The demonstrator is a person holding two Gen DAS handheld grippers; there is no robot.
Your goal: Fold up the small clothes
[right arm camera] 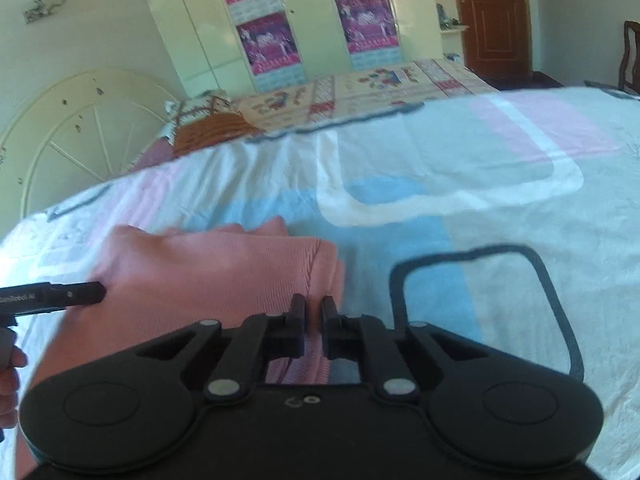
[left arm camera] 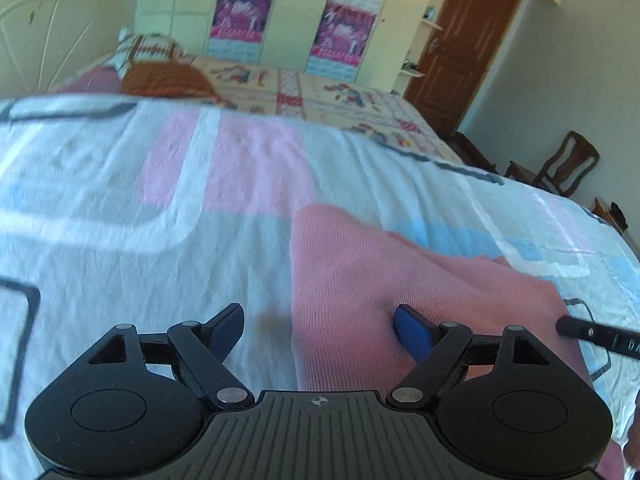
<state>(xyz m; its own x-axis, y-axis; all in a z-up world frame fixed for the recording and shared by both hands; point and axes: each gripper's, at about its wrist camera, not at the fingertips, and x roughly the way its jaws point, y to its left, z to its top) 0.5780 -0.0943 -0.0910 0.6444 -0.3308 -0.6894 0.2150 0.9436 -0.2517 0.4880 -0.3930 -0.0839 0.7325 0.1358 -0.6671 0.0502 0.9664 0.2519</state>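
The pink cloth (left arm camera: 400,280) lies on the bed (left arm camera: 140,220). The left hand-held gripper (left arm camera: 320,330) is wide, one finger on the cloth. The right hand-held gripper (right arm camera: 312,312) is narrow, with cloth between its fingers. Its side reads "Robot.AI".

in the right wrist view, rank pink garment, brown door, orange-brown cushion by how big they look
1. pink garment, largest, though it lies nearest the camera
2. brown door
3. orange-brown cushion, smallest; door and cushion are far off, so true sizes stay unsure
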